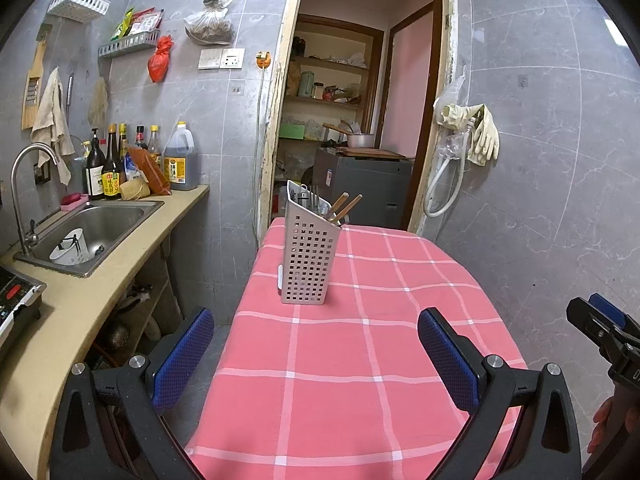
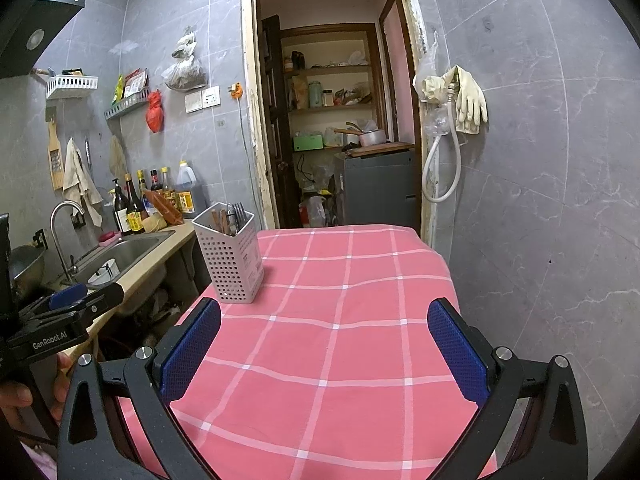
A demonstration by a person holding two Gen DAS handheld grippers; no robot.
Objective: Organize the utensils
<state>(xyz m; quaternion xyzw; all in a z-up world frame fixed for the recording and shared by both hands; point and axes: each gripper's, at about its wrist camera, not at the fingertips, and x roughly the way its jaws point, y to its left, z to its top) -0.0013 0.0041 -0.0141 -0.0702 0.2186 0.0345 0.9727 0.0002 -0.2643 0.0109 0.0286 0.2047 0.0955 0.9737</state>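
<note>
The pale grey perforated plastic utensil caddy [image 1: 308,252] stood upright on the pink checked tablecloth [image 1: 352,360], toward the far left part of the table. In it were two wooden handles [image 1: 344,208], leaning right, and some metal forks [image 1: 312,196] standing behind them. No loose utensil showed on the cloth (the sink's white holder [image 1: 70,248] on the left counter seemed a separate matter).

The left gripper [image 1: 316,354] hung over the near edge of the table, its blue-padded fingers spread wide with nothing between them. The right gripper [image 2: 324,354] hovered likewise, wide apart and empty, the caddy just beyond its left finger.

To my eye the sorting looked largely finished or not begun; I could not tell which. Any reach into the caddy would want one gripper steadying its wall, since the light basket should tip easily, and a single handle pinched near its top.
</note>
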